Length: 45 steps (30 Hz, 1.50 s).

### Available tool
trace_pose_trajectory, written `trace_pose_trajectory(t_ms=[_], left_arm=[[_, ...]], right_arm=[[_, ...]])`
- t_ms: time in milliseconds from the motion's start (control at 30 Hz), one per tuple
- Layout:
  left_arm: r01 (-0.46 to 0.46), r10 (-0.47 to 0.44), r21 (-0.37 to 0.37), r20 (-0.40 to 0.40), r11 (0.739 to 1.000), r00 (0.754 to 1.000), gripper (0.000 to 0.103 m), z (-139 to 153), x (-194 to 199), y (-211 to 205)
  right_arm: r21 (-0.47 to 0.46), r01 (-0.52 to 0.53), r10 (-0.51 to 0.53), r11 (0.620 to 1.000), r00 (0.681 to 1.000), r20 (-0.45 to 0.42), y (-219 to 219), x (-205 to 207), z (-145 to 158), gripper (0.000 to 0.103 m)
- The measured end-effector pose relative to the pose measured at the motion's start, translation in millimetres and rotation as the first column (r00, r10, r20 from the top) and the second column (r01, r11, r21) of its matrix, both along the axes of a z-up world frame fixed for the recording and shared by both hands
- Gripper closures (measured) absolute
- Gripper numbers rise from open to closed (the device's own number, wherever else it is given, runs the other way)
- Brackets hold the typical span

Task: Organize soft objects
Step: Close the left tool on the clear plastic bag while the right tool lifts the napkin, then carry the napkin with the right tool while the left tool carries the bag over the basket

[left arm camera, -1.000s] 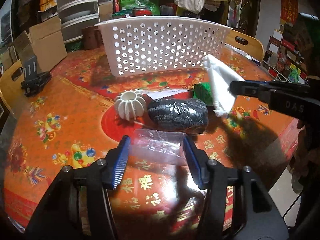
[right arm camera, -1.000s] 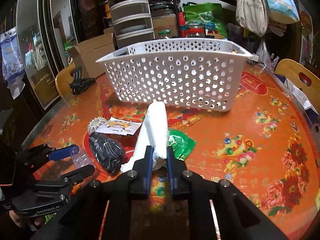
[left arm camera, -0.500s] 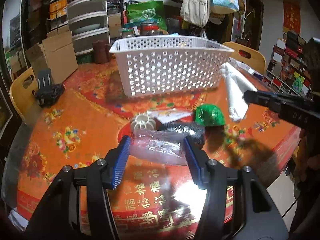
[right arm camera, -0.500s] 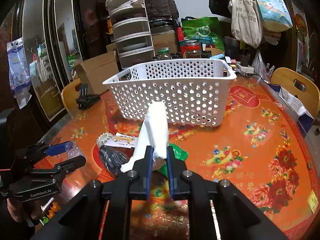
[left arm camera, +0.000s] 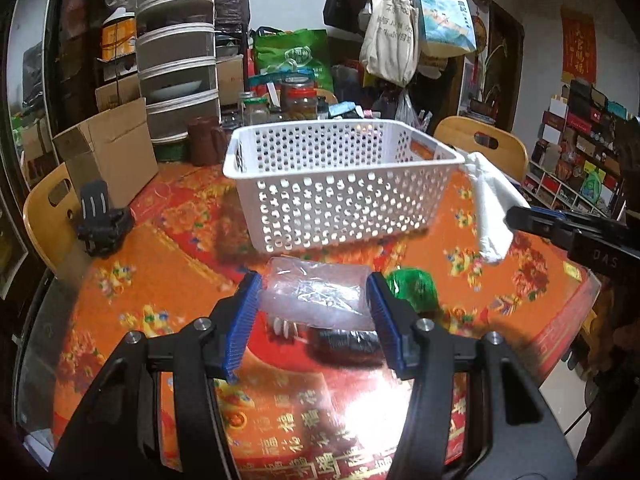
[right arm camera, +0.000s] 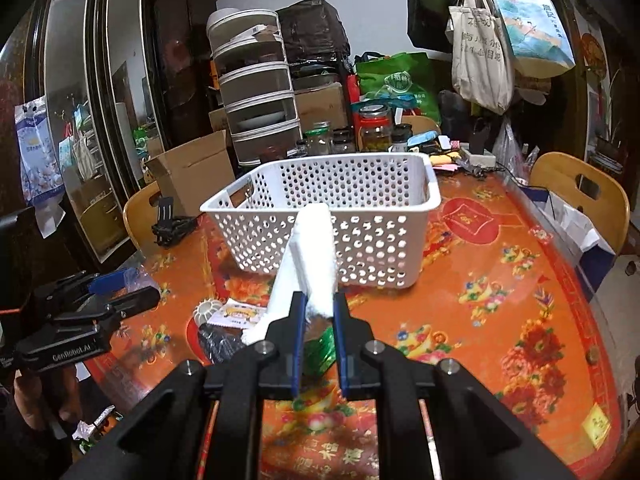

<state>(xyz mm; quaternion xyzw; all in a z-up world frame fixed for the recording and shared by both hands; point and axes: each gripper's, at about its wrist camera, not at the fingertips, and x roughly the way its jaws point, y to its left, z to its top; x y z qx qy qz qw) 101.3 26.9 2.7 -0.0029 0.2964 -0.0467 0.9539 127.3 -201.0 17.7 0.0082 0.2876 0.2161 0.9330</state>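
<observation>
Both held items have risen since the earlier frame: the clear bag (left arm camera: 316, 298), clamped in the left gripper (left arm camera: 314, 312), and the white cloth (right arm camera: 308, 256), pinched in the right gripper (right arm camera: 318, 320), hang short of the white basket (left arm camera: 340, 200). Both should clear its rim before release.

The white perforated basket (right arm camera: 328, 216) stands open-topped, its inside unobstructed. Jars (right arm camera: 374, 128) and a cardboard box (right arm camera: 192, 176) crowd the table behind it.
</observation>
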Motion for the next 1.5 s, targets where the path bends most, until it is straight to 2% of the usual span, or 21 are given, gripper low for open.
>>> trace_pose_trajectory(t_ms=[133,533,667,900,1233,1500], left_arm=[[-0.002,0.002,-0.02,0.01,1.0,1.0,0.051,15,10,8],[-0.003,0.003,-0.012,0.028,1.0,1.0,0.051,60,45,17],[0.011,-0.011,-0.003,0.021,1.0,1.0,0.051,75,69,11],[0.007,-0.007,0.002,-0.036,1.0,0.999,0.051,91,134,3],[-0.039,0.039,0.0,-0.162,0.999,0.986,0.051,77,224,-1],[-0.051,0.052,0.013,-0.296,0.999,0.954,0.051,38,283,-9]], right_arm=[[-0.002,0.007,-0.007,1.0,1.0,0.011,-2,7,13,0.091],[-0.047,0.015,-0.014,0.999,0.999,0.032,4,35,46,0.091],[-0.068,0.017,-0.016,0.998,1.0,0.024,10,54,54,0.091],[-0.106,0.026,-0.028,0.994,1.0,-0.014,23,99,66,0.091],[-0.169,0.039,-0.059,0.985,0.992,-0.115,42,164,56,0.091],[-0.217,0.031,-0.081,0.976,0.971,-0.225,56,210,24,0.091]])
